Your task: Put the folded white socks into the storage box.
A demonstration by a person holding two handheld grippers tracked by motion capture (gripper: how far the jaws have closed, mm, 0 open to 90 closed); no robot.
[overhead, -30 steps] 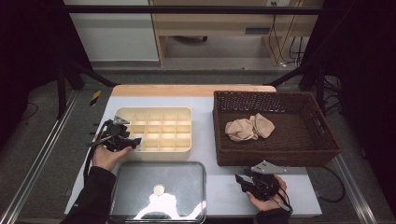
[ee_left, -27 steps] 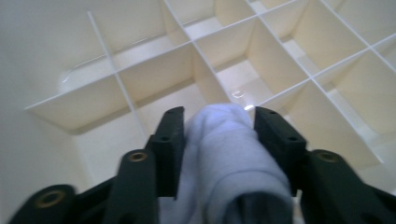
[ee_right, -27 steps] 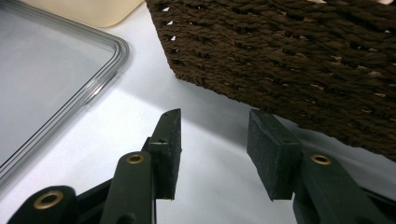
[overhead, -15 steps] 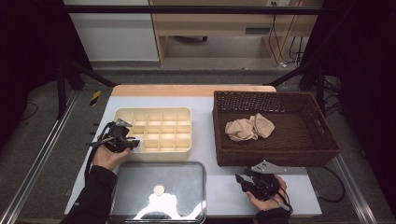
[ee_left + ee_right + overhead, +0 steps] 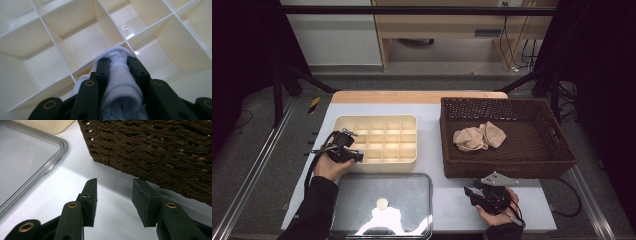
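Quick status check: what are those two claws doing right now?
Left gripper clamps white rolled cloth over divider tray. Right gripper open, idle. Nothing blocking.

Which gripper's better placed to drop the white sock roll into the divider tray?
Left. The left gripper has the white sock roll between its jaws, above the divider tray. The right gripper hangs open beside the wicker basket.
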